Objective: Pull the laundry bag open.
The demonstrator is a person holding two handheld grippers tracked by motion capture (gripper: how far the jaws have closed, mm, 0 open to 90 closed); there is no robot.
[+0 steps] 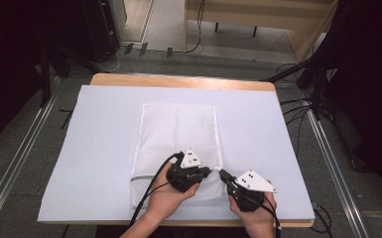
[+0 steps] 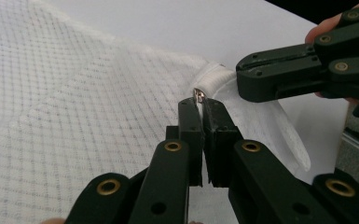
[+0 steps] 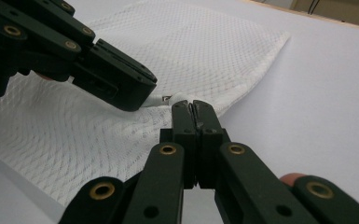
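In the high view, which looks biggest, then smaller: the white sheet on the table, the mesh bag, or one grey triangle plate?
1. White sheet, the largest by far.
2. Mesh bag, lying on it.
3. Grey triangle plates, smallest; the two look nearly alike, so they share this place.

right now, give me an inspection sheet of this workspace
surface: white sheet over a wooden table, flat.
job's things: white mesh bag lying flat; small metal zipper pull at its near right corner.
clutter: nothing seen.
grippers: left gripper shut on the zipper pull; right gripper shut on the bag's corner fabric, beside the left one.
cables: one black cable trails from the left gripper over the bag's near edge; another runs from the right gripper off the table; loose cables on the floor to the right.
surroundings: grey floor, metal rails either side, dark stands, wooden furniture behind.
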